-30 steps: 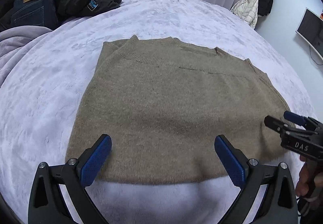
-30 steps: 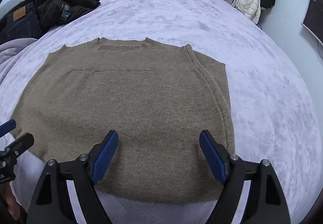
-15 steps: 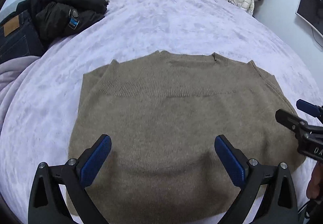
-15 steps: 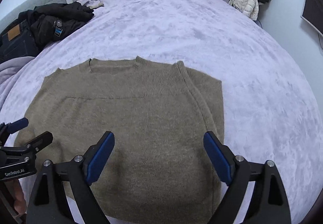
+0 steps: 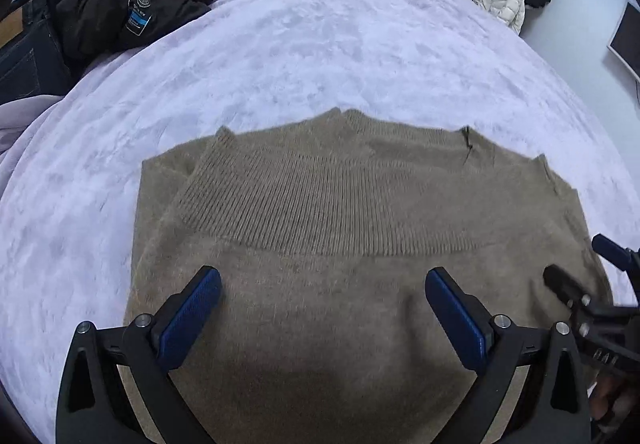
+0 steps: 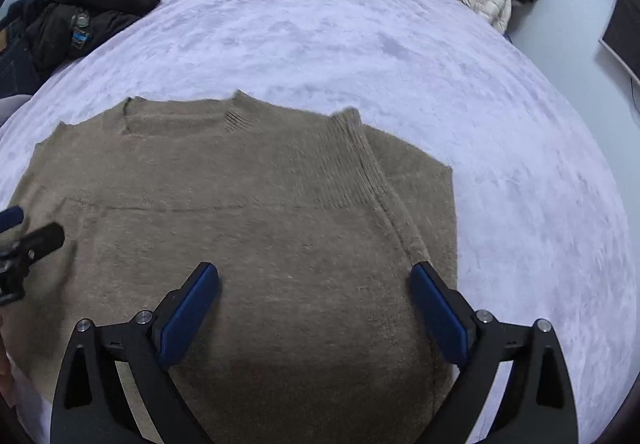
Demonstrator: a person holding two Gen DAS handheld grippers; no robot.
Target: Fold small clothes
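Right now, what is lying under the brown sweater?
The brown sweater lies flat on the lilac fleece blanket. Whether anything else is beneath it cannot be seen, because the sweater covers that area.

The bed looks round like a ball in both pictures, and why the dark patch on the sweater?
Left wrist view: the wide lens bulges the bed, corners go black. Right wrist view: same bulge; the dark patch on the sweater looks like a soft shadow, probably from the tool above.

Left wrist view close above the brown sweater (image 5: 340,284), angled down toward the curtains beyond it, right wrist view alongside over the sweater's right half, both sharing sweater, bed (image 5: 320,43), dark clothes pile (image 6: 80,19)
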